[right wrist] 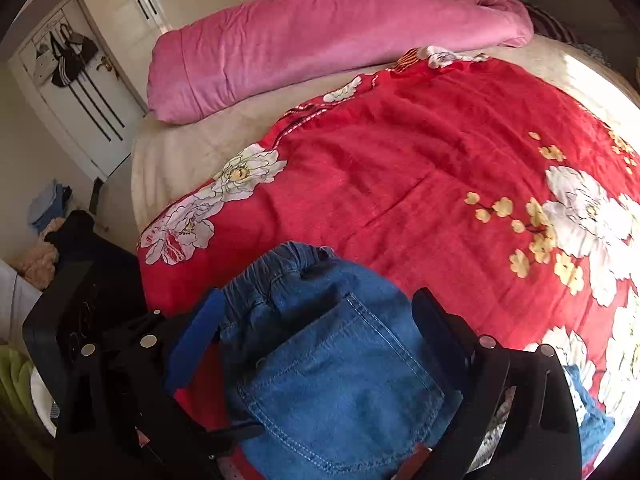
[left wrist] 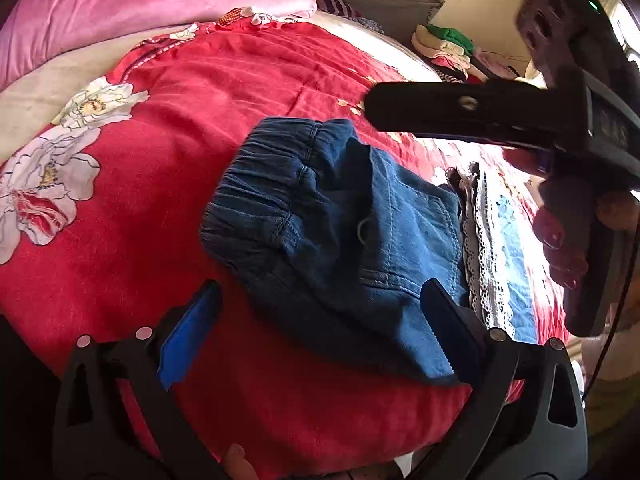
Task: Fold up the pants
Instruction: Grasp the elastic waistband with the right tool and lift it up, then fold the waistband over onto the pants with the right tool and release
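Note:
The blue denim pants [left wrist: 340,220] lie bunched in a compact fold on the red floral blanket [left wrist: 200,120], elastic waistband toward the far left. My left gripper [left wrist: 320,332] hovers open just in front of them, its right finger over their near edge. My right gripper [left wrist: 384,106] reaches in from the right above the pants, held by a hand with red nails. In the right wrist view the right gripper [right wrist: 320,336] is open and straddles the pants [right wrist: 340,380], back pocket up. The left gripper's body [right wrist: 80,320] shows at the left.
A rolled pink quilt [right wrist: 320,40] lies across the far side of the bed. A lace-trimmed garment [left wrist: 488,240] sits right beside the pants. Folded clothes [left wrist: 444,44] are stacked beyond the bed. A door with hanging bags [right wrist: 68,60] stands far left.

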The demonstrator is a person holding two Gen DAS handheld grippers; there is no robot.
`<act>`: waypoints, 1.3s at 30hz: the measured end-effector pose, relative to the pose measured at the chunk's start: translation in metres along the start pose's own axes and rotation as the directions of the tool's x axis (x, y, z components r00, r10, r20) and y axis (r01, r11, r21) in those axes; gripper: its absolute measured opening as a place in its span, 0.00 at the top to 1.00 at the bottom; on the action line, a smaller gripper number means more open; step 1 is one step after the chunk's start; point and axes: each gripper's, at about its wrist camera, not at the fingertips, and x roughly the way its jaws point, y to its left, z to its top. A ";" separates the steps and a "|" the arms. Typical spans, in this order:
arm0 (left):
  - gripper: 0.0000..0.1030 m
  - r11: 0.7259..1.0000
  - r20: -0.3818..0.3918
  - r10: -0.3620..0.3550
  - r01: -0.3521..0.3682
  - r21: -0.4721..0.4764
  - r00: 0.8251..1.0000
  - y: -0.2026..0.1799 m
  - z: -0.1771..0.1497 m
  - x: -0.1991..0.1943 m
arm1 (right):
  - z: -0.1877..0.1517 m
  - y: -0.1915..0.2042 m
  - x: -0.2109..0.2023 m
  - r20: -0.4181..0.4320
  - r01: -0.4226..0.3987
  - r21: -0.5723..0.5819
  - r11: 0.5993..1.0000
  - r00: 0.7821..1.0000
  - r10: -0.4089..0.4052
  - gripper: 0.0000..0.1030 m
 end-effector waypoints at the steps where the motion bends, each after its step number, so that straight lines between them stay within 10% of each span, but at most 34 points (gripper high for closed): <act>1: 0.10 1.000 0.001 0.004 -0.004 -0.002 1.000 0.001 0.000 0.002 | 0.005 0.001 0.008 -0.025 -0.015 -0.005 1.000 1.000 0.015 0.08; 5: 0.10 1.000 -0.002 0.013 -0.013 0.007 1.000 0.002 0.000 0.010 | 0.019 0.008 0.042 -0.117 -0.040 -0.052 0.998 0.993 0.033 0.09; 9: 0.10 1.000 0.011 0.006 -0.006 0.001 1.000 0.005 0.001 0.012 | 0.020 0.010 0.068 -0.148 -0.017 -0.077 0.997 0.989 0.006 0.51; 14: 0.10 0.999 0.026 -0.021 0.022 -0.040 0.999 0.010 0.003 0.012 | 0.013 -0.010 0.046 -0.074 -0.103 0.004 0.995 0.992 0.103 0.68; 18: 0.10 0.982 0.054 -0.143 0.149 -0.120 0.988 0.016 0.009 0.007 | 0.002 -0.026 0.004 0.036 -0.207 0.063 0.976 0.978 0.205 0.68; 25: 0.55 0.933 0.065 -0.319 0.325 -0.152 0.946 -0.006 0.019 -0.005 | -0.017 -0.043 -0.055 0.162 -0.249 0.088 0.965 0.959 0.232 0.68; 39: 0.47 0.954 0.042 -0.280 0.273 0.127 0.959 -0.116 0.016 -0.007 | -0.085 -0.094 -0.139 0.292 -0.209 0.127 0.969 0.942 0.165 0.67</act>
